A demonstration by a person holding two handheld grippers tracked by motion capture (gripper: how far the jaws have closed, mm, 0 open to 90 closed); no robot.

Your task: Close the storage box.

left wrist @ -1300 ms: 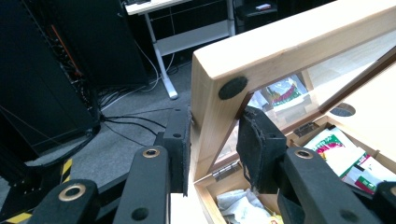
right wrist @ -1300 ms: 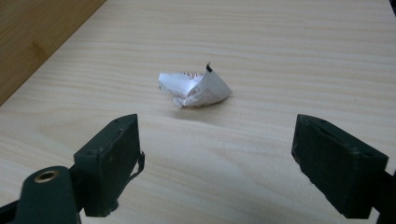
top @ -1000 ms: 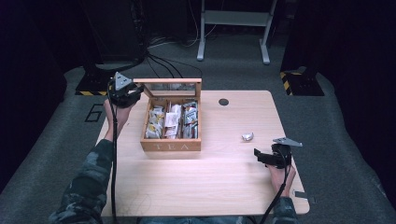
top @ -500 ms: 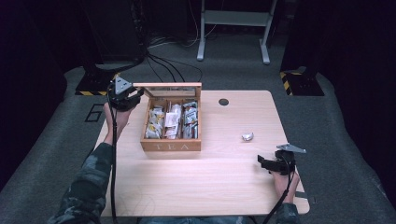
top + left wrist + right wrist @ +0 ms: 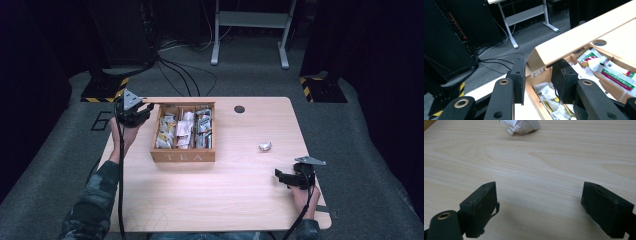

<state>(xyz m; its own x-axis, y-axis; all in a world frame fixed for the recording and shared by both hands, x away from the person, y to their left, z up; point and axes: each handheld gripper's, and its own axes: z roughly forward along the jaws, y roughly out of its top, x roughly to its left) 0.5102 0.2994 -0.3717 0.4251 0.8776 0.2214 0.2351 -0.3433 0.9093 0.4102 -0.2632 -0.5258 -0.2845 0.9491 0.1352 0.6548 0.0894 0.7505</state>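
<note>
Looking down from the high view, we see a pale wooden desk [image 5: 210,195] with a wooden tea box [image 5: 183,156] standing on its left half, the word TEA on its front wall. The box is divided into compartments packed with paper tea packets [image 5: 184,131]. Its lid [image 5: 584,35] is raised at the far side, and in the left gripper view the lid's corner sits between the jaws of our left hand-held gripper [image 5: 537,77]; the jaws are close on either side of that corner, but we cannot tell whether they actually press on it. In the high view this hand-held gripper is at the box's far left corner. Our right hand-held gripper [image 5: 540,212] hangs low over bare wood near the desk's right front edge, jaws spread wide and holding nothing. A small crumpled packet [image 5: 265,146] lies on the desk between it and the box, apart from both.
</note>
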